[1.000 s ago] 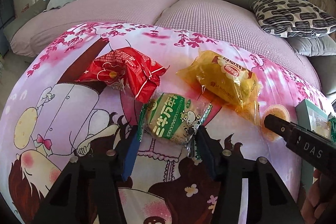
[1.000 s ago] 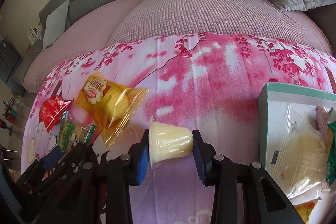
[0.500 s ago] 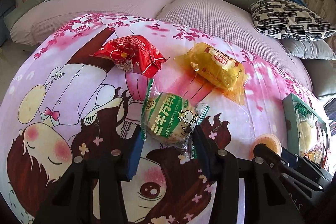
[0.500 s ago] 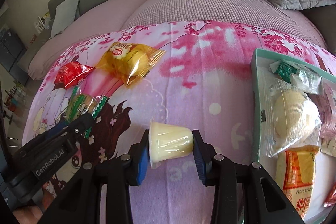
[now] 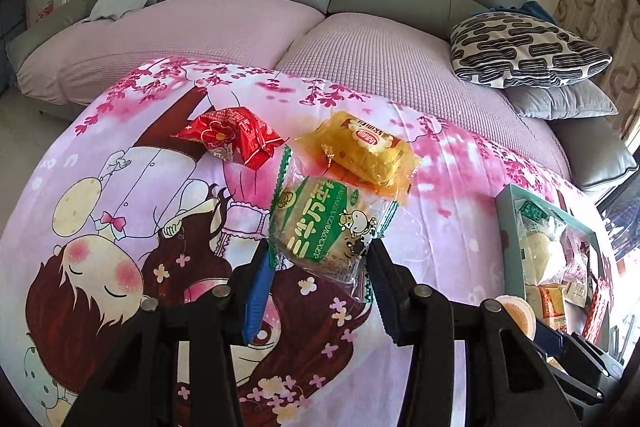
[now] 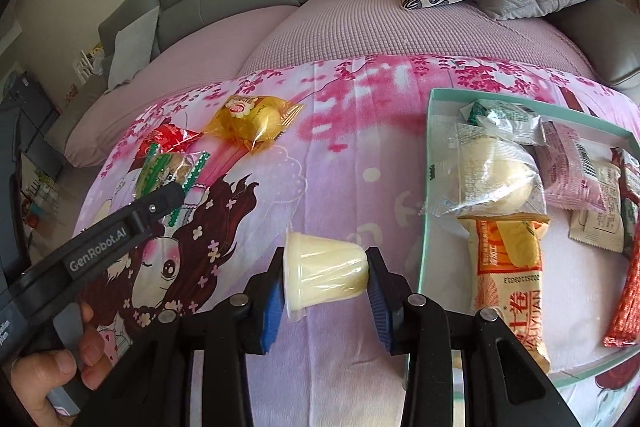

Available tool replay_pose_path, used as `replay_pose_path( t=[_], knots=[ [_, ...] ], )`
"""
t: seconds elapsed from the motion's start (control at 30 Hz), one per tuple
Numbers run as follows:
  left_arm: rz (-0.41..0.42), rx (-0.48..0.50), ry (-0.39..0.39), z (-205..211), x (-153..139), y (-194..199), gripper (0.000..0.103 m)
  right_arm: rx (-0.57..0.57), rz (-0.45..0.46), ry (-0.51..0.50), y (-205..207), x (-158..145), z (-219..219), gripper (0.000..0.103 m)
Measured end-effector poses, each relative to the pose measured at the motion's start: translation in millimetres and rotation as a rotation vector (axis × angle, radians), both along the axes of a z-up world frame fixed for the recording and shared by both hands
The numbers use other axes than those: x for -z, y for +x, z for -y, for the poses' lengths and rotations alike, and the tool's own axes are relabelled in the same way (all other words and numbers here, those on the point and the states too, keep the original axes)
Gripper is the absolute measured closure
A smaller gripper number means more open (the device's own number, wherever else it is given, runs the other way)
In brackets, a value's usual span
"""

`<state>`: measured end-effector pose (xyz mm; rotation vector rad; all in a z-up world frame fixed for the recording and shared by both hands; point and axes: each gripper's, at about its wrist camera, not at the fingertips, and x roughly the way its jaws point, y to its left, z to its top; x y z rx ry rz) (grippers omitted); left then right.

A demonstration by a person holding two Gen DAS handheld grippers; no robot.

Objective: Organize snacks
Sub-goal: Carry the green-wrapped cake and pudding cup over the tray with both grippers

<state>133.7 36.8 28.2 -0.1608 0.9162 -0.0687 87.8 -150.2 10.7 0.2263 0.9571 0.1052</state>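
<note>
My left gripper (image 5: 318,269) is shut on a green round snack packet (image 5: 322,227) and holds it above the cartoon cloth; it also shows in the right wrist view (image 6: 166,171). My right gripper (image 6: 326,279) is shut on a pale yellow jelly cup (image 6: 324,267), held on its side just left of the teal tray (image 6: 430,131). A red packet (image 5: 234,139) and a yellow packet (image 5: 362,151) lie on the cloth beyond the left gripper. The jelly cup shows at the lower right of the left wrist view (image 5: 516,311).
The teal tray (image 5: 505,227) holds several wrapped snacks, among them a white bun (image 6: 496,171) and an orange packet (image 6: 508,267). A pink-covered sofa (image 5: 360,51) with a patterned pillow (image 5: 524,51) lies behind the table.
Both grippers have lifted and pulled back with their snacks. The green packet is now off the cloth. The right gripper has moved closer to the tray.
</note>
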Motion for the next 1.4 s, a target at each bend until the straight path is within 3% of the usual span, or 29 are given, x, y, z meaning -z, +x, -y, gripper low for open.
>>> replay_pose_path(
  t=[0.47,0.87,1.4],
  knots=[
    [0.084,0.064,0.013,41.3,-31.5,-14.3,0.054,0.064,0.066,0.035,-31.8,-22.2,38.2,0.063],
    [0.109,0.061,0.005,57.4,-42.2,-22.1,0.055,0.128,0.088,0.079,-44.4,-30.1,70.2,0.063],
    [0.139,0.164,0.007,106.6,-53.6,-36.0,0.054,0.263,0.104,0.115,-59.9,-35.5,124.4,0.063]
  ],
)
